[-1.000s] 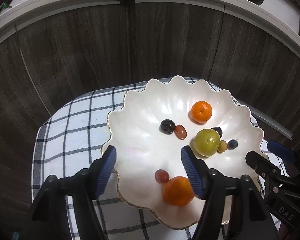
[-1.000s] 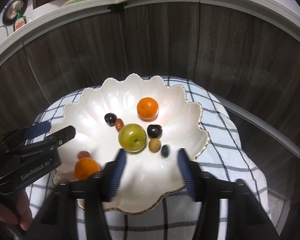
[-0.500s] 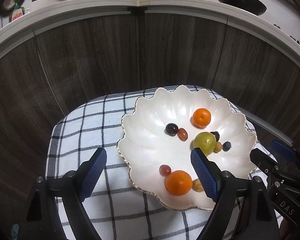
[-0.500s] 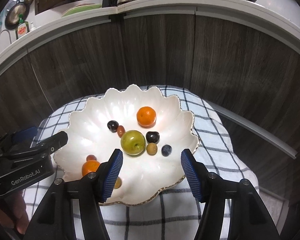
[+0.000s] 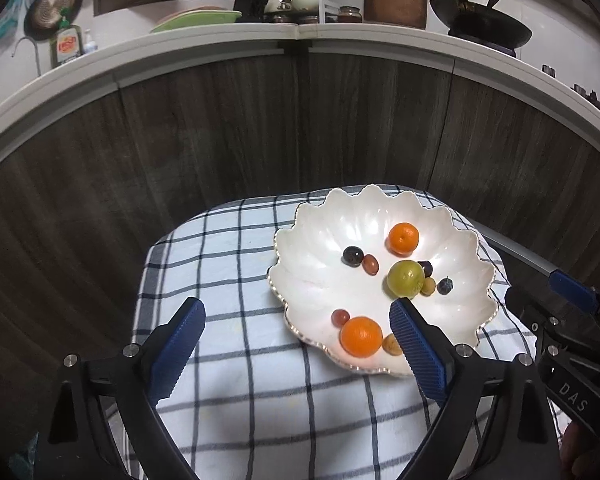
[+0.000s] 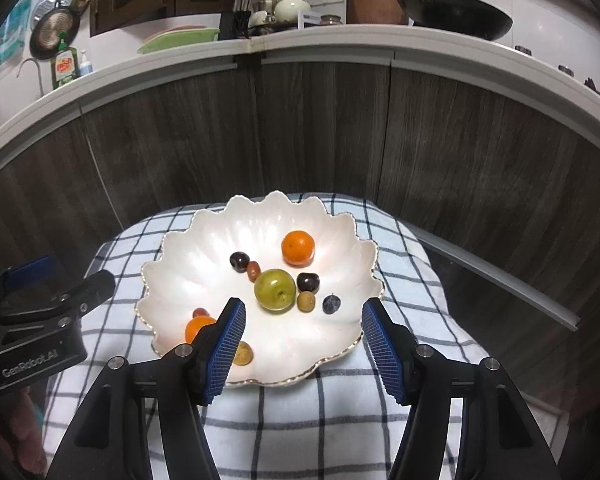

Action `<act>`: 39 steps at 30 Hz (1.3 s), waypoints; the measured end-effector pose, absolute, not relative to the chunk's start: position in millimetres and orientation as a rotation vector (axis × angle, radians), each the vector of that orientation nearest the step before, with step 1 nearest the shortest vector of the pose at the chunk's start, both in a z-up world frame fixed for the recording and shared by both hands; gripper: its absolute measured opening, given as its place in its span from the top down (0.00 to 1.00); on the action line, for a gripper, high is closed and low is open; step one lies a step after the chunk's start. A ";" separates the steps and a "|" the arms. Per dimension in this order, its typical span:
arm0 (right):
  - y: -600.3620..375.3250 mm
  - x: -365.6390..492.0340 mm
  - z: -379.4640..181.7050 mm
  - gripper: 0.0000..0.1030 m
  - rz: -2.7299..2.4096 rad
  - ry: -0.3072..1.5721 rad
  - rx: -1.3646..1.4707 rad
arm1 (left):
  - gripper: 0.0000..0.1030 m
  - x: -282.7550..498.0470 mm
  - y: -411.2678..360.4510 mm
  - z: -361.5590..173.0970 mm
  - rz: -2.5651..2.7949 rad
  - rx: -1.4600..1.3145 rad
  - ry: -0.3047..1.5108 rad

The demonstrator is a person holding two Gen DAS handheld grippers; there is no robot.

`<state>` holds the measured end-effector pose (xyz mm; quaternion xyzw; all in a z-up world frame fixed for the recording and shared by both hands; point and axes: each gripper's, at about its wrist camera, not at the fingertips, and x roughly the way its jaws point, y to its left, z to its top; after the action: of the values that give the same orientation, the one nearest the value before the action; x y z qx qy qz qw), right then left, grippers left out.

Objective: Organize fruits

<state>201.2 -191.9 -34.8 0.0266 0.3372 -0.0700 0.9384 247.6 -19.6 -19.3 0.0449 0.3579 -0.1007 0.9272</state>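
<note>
A scalloped white dish point(image 6: 204, 236) with a gilt rim lay on a checked cloth point(image 6: 396, 276) draped over the tabletop, in front of dark wood-grain cabinet doors point(image 6: 320, 128). All the fruit lay inside the dish. Near its middle sat a green plum point(image 6: 275, 290), with a dark cherry point(image 6: 308, 281), a small olive-coloured fruit point(image 6: 306, 301) and a blueberry point(image 6: 331, 304) close on its right. An orange tangerine point(image 6: 298, 247) lay toward the far side, well apart from a second tangerine point(image 5: 361, 336) at the near left rim. A dark grape point(image 6: 239, 261) and a reddish-brown fruit point(image 6: 253, 270) lay touching, left of the plum. Beside the near tangerine were a small red grape point(image 5: 340, 317) and a yellow-brown fruit point(image 6: 244, 354).

The left gripper point(image 5: 298, 354) hung above the cloth and the near left rim; its jaws had just been opening and stood wide apart with nothing between them. The right gripper point(image 6: 304, 346) hung above the near rim; its jaws had also just been opening, stood apart, and gripped nothing. Each gripper appeared at the edge of the other's view.
</note>
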 end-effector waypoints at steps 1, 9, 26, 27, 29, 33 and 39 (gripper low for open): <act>-192.0 197.9 -33.1 0.35 -0.142 0.681 0.056 | 0.07 243.8 -18.4 -18.1 -0.204 0.091 0.732; -188.0 172.6 -20.9 0.34 -0.129 0.645 0.043 | 0.04 212.1 -9.1 -11.6 -0.178 0.085 0.723; -179.1 116.1 -3.6 0.34 -0.086 0.612 0.035 | 0.03 148.1 5.8 -3.1 -0.113 0.055 0.723; -178.7 112.5 -3.5 0.34 -0.083 0.611 0.034 | 0.03 143.5 6.2 -3.3 -0.110 0.051 0.726; -177.6 104.8 -3.1 0.34 -0.080 0.607 0.028 | 0.03 136.1 6.2 -3.4 -0.103 0.048 0.724; -177.3 92.7 -0.9 0.34 -0.065 0.603 0.031 | 0.03 119.8 7.6 -6.2 -0.091 0.038 0.728; -178.4 77.7 0.1 0.34 -0.062 0.586 0.024 | 0.03 98.9 7.0 -11.2 -0.070 0.027 0.720</act>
<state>77.7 -178.4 0.1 0.0116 0.2889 -0.0306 0.9568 98.9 7.0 -11.2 0.0131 0.3522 -0.0341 0.9352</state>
